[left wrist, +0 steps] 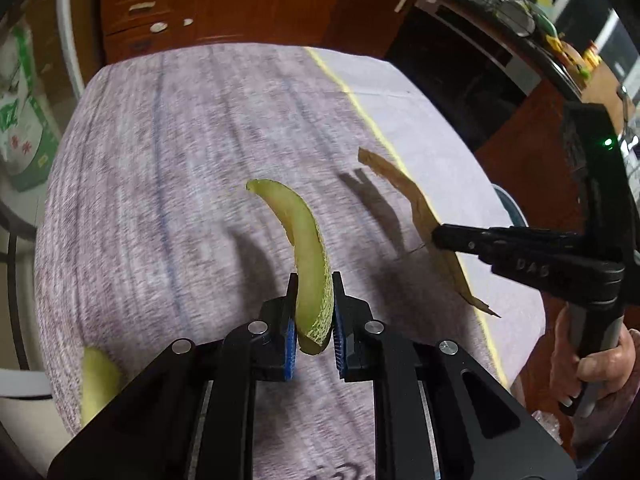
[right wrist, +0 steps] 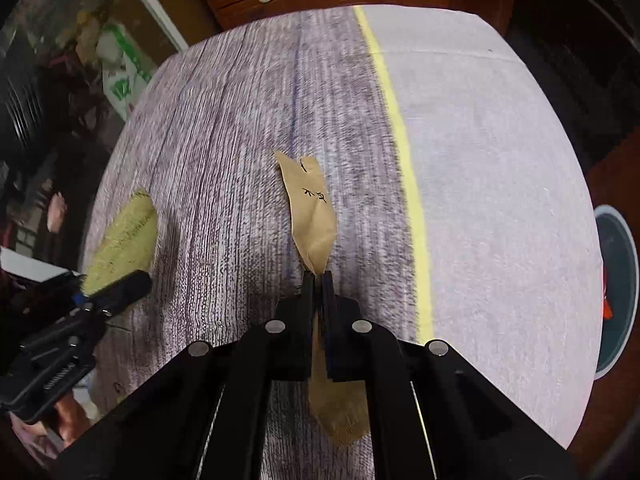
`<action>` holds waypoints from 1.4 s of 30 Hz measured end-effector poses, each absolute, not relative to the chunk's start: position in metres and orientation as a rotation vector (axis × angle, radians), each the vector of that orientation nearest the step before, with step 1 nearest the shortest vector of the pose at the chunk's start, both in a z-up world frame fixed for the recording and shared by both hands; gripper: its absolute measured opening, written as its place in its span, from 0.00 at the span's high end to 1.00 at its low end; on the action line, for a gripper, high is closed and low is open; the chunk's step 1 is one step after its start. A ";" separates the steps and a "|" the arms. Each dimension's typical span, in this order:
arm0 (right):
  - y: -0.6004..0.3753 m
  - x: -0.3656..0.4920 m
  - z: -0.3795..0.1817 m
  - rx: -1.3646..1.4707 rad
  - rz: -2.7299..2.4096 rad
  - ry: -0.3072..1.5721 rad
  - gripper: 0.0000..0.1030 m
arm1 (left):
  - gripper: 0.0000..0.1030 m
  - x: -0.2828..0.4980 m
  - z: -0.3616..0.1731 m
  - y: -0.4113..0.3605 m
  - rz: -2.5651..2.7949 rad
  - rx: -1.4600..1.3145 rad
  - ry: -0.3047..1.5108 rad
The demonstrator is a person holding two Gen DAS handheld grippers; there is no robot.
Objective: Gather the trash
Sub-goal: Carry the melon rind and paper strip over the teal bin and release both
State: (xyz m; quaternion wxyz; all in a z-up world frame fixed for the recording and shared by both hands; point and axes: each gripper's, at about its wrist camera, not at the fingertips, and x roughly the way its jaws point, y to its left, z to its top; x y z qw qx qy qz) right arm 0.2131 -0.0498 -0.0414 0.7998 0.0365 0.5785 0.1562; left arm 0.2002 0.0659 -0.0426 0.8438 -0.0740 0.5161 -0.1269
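Note:
My left gripper [left wrist: 315,300] is shut on a curved green melon rind [left wrist: 306,248] and holds it above the grey-clothed table [left wrist: 180,160]. In the right wrist view the rind [right wrist: 124,240] shows at the left, held by the left gripper [right wrist: 116,288]. My right gripper [right wrist: 319,280] is shut on a torn brown paper scrap [right wrist: 310,208] with black writing, held above the cloth. In the left wrist view the scrap [left wrist: 404,188] hangs from the right gripper [left wrist: 438,236] at the right. A second melon rind [left wrist: 98,384] lies at the table's near left edge.
The cloth has a yellow stripe [right wrist: 404,152]. A round teal bin [right wrist: 616,292] stands beyond the table's right edge. A wooden drawer cabinet [left wrist: 180,4] stands behind the table. A green and white bag [left wrist: 24,120] sits at the left.

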 end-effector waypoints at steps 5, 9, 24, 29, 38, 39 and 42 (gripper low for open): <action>-0.098 0.207 -0.020 0.174 0.298 1.180 0.96 | 0.86 0.208 -0.029 0.014 -0.338 -0.069 1.071; -0.148 0.201 -0.007 0.246 0.249 1.134 0.96 | 0.85 0.217 -0.020 -0.036 -0.403 -0.008 1.061; -0.355 0.169 -0.007 0.487 -0.036 1.018 0.96 | 0.85 0.246 -0.020 -0.246 -0.691 0.201 1.069; -0.395 0.171 -0.032 0.535 -0.097 1.050 0.96 | 0.85 0.256 -0.040 -0.296 -0.739 0.253 1.098; -0.429 0.181 -0.067 0.601 -0.127 1.094 0.92 | 0.85 0.278 -0.080 -0.363 -0.775 0.328 1.181; -0.432 0.182 -0.068 0.603 -0.126 1.095 0.92 | 0.85 0.280 -0.084 -0.367 -0.777 0.339 1.184; -0.436 0.188 -0.068 0.589 -0.122 1.099 0.92 | 0.85 0.287 -0.093 -0.377 -0.779 0.355 1.200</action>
